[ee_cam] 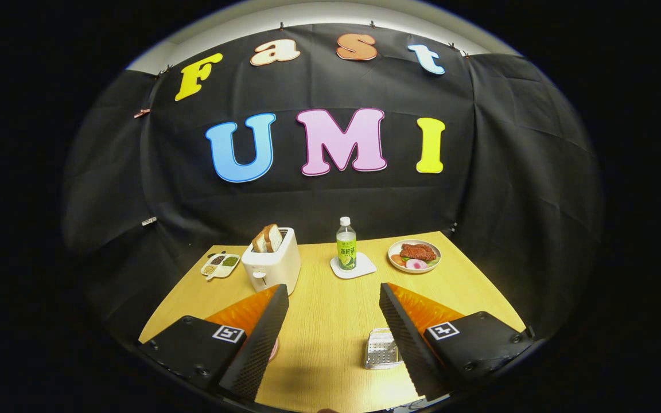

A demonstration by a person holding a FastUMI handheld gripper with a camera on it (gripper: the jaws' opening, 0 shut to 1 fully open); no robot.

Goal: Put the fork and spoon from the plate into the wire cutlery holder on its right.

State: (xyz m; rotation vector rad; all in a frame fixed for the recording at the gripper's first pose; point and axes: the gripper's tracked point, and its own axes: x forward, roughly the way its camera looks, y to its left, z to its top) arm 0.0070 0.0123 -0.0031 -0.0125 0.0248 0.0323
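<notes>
Hovering above the table, I held my gripper spread and empty: approach stage, nothing grasped. The wire cutlery holder sat beside the right finger; the plate's edge peeked past the left. Descent toward the plate seemed next.

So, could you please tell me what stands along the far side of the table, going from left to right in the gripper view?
Divided condiment dish → toaster holding bread slices → green drink bottle on its white coaster → plate of food. The gripper is open, short of them all.

Wooden table bears toaster, bottle, perhaps the cutlery holder.
</notes>
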